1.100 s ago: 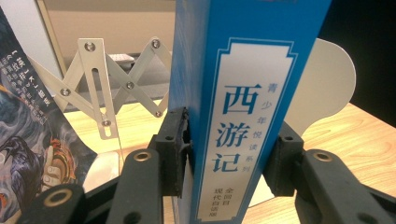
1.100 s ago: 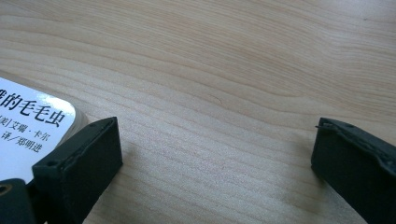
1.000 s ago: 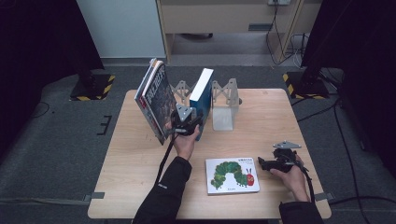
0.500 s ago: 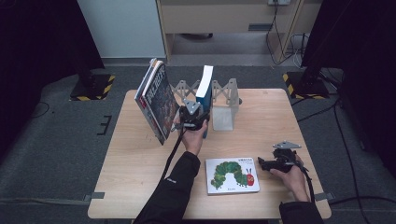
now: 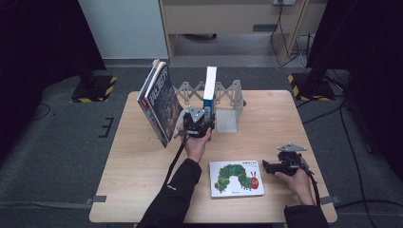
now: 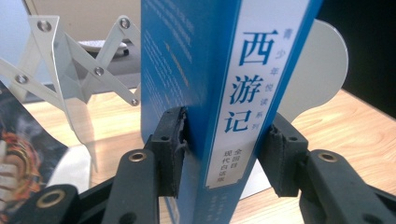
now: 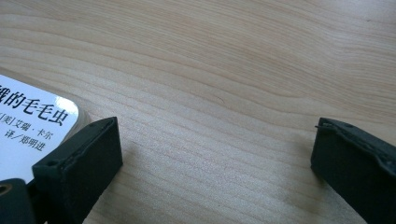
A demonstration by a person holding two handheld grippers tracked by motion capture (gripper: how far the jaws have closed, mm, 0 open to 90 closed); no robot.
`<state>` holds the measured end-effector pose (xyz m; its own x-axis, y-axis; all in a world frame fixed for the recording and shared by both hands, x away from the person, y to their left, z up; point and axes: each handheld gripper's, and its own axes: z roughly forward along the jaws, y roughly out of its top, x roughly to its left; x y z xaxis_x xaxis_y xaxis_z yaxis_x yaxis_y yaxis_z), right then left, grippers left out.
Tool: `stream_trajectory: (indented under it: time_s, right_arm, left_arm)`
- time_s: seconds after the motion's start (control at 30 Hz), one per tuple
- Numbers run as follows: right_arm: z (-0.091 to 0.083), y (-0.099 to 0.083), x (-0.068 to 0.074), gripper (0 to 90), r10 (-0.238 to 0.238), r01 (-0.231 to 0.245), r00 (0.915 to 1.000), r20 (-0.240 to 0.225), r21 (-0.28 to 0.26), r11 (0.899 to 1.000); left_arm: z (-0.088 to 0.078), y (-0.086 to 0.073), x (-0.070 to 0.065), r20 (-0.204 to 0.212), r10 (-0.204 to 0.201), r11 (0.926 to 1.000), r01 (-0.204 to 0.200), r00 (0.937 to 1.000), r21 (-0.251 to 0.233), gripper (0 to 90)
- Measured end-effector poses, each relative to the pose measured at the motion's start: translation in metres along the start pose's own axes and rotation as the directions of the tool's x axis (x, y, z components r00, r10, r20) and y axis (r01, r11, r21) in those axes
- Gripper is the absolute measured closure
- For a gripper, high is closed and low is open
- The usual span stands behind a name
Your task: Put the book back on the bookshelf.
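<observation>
Nearest, the right gripper (image 5: 266, 166) rests wide open beside the caterpillar picture book (image 5: 236, 178). Farther, the left gripper (image 6: 224, 149), jaws just easing apart, loosely brackets the upright blue book (image 6: 219, 84) in the white folding rack (image 5: 228, 102). Released unsupported, the book may topple. Its base is cut off.

You are working at a pale wooden desk (image 5: 142, 190) standing on grey carpeted floor (image 5: 57, 156), with a light blue-grey wall panel (image 5: 123, 28) and a beige wooden cabinet (image 5: 228, 14) behind it, black-and-yellow striped stand bases (image 5: 92, 90) at both sides, dark surroundings, and black cables (image 5: 351, 137) trailing to your right.
</observation>
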<state>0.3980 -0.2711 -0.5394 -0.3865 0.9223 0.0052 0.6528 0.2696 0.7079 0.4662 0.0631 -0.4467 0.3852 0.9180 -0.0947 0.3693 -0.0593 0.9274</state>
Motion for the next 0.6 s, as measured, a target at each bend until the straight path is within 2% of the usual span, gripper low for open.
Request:
stream_trajectory:
  time_s: [0.07,0.27,0.43,0.6]
  right_arm:
    - [0.0000,0.0000,0.0000,2.1,0.001,-0.001,1.0000,-0.001,0.000,1.000]
    - [0.0001,0.0000,-0.0001,2.1,-0.002,0.002,1.0000,-0.002,-0.001,1.000]
    - [0.0000,0.0000,0.0001,2.1,-0.001,0.001,1.0000,-0.003,0.000,1.000]
    - [0.0000,0.0000,0.0001,2.1,-0.002,0.002,1.0000,-0.004,0.000,1.000]
  left_arm:
    - [-0.0002,0.0029,-0.0013,-0.008,-0.003,0.9999,0.003,1.0000,0.016,54.8]
    - [0.0050,0.0072,-0.0071,0.004,-0.030,0.9992,0.029,0.9996,0.027,54.9]
    - [0.0053,0.0046,-0.0082,-0.001,0.000,1.0000,0.000,1.0000,0.009,53.8]
    - [0.0002,0.0001,-0.0056,0.017,0.035,0.9993,-0.035,0.9993,-0.013,51.2]
